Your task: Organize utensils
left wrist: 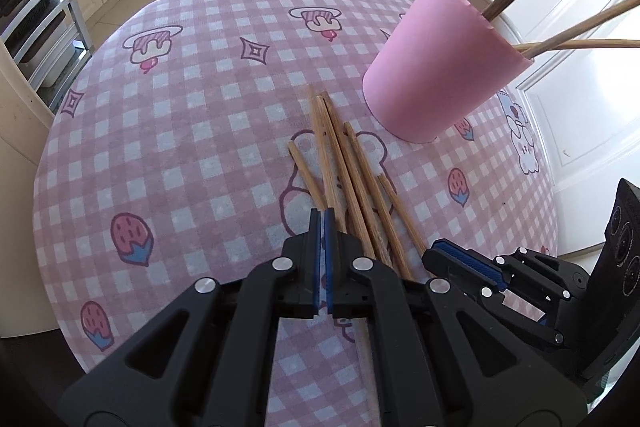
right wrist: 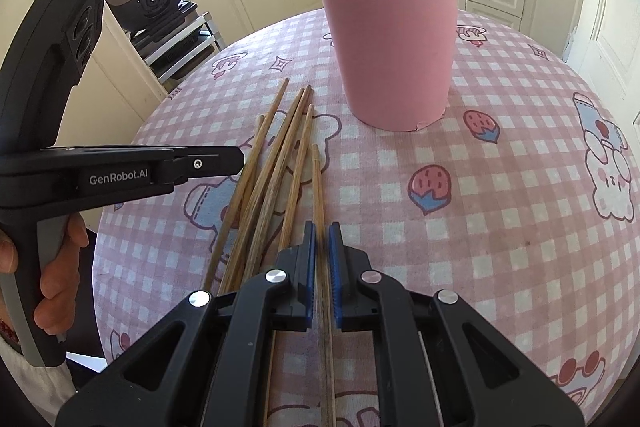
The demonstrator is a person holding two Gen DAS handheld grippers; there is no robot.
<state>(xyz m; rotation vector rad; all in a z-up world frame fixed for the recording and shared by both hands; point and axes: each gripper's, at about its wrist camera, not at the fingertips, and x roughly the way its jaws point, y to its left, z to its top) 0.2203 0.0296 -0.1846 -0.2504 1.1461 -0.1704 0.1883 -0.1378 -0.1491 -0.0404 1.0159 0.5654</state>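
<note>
The left claw (left wrist: 323, 215) is pinched narrow with nothing between its pads, beside loose chopsticks (left wrist: 340, 163) on the table (left wrist: 180, 147). The right claw (right wrist: 322, 231) straddles one chopstick (right wrist: 318, 183) narrowly, not visibly clamping; the pink cup (right wrist: 394, 43) stands ahead.

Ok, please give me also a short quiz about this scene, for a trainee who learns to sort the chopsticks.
1. True or false: the pink cup lies on its side.
2. What runs between the jaws of the right gripper? A: a spoon. B: a chopstick. C: nothing.
3. How many loose chopsticks lie on the table?

Key: 1 false, it stands upright. 2 B. 3 six.
</note>
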